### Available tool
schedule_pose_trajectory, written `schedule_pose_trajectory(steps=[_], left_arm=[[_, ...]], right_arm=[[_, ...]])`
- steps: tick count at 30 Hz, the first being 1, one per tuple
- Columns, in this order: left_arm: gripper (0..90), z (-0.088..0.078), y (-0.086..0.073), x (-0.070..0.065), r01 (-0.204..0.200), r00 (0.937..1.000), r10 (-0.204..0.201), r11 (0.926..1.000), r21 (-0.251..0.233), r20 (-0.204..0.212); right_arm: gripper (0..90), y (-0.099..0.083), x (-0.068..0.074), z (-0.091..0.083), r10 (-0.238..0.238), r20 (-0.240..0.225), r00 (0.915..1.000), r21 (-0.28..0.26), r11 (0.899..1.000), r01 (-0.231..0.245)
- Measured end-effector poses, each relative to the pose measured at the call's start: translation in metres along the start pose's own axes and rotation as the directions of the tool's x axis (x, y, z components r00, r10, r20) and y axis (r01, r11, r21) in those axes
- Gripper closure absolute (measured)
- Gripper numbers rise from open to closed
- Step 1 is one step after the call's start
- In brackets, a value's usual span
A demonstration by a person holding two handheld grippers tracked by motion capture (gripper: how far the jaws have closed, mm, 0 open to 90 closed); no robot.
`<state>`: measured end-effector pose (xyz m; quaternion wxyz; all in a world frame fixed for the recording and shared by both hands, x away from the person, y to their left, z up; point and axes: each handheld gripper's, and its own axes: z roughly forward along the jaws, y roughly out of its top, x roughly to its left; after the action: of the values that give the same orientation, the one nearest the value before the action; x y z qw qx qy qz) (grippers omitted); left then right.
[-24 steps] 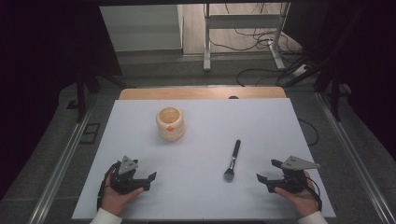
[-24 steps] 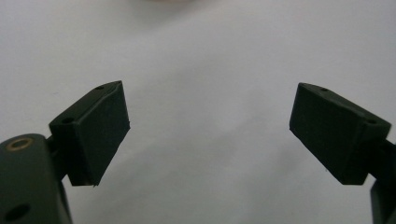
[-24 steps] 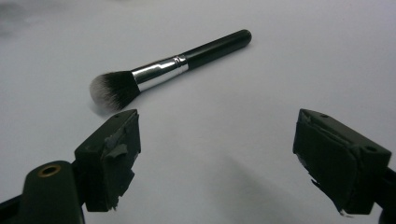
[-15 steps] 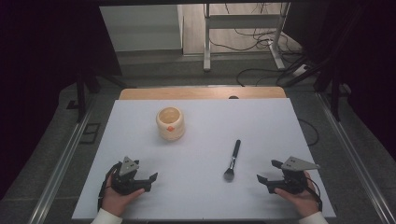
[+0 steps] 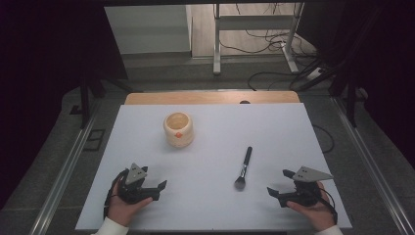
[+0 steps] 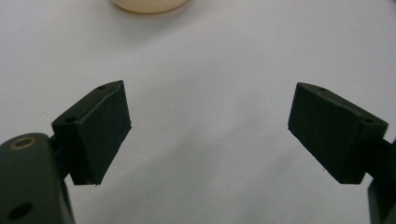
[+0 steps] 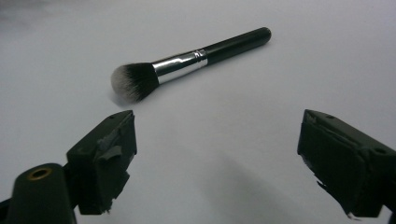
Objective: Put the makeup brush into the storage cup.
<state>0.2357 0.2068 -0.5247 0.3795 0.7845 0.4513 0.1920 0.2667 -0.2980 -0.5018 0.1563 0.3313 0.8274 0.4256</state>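
A black-handled makeup brush (image 5: 243, 168) with a silver ferrule lies on the white table (image 5: 210, 142), bristles toward the near edge; it also lies ahead of the right jaws (image 7: 187, 63). A cream cup (image 5: 178, 129) with a small orange mark stands upright at the middle left, and its base shows at the top of the left gripper view (image 6: 149, 4). My left gripper (image 5: 157, 190) rests near the front left corner, open and empty (image 6: 208, 126). My right gripper (image 5: 280, 185) rests near the front right, open and empty (image 7: 217, 154), a short way right of the brush.
A wooden strip (image 5: 210, 97) runs along the table's far edge. Beyond it stand a metal desk frame (image 5: 254, 29) and loose cables (image 5: 274, 73) on the floor. Metal rails (image 5: 63, 171) flank the table on both sides.
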Motion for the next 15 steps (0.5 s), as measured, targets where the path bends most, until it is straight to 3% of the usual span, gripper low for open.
schedule_pose_trajectory(steps=[9, 15], left_arm=[[13.9, 0.0013, -0.0004, 0.0005, -0.005, 0.9998, 0.005, 0.9999, 0.012, 0.017], [14.1, 0.0027, -0.0010, 0.0000, -0.007, 0.9998, 0.007, 0.9998, 0.019, 0.020]], right_arm=[[5.0, 0.0040, -0.0046, 0.0036, 0.001, -0.043, 0.9991, 0.031, 1.000, 0.001], [6.2, 0.0077, -0.0017, 0.0038, -0.024, -0.062, 0.9978, 0.038, 0.999, 0.027]])
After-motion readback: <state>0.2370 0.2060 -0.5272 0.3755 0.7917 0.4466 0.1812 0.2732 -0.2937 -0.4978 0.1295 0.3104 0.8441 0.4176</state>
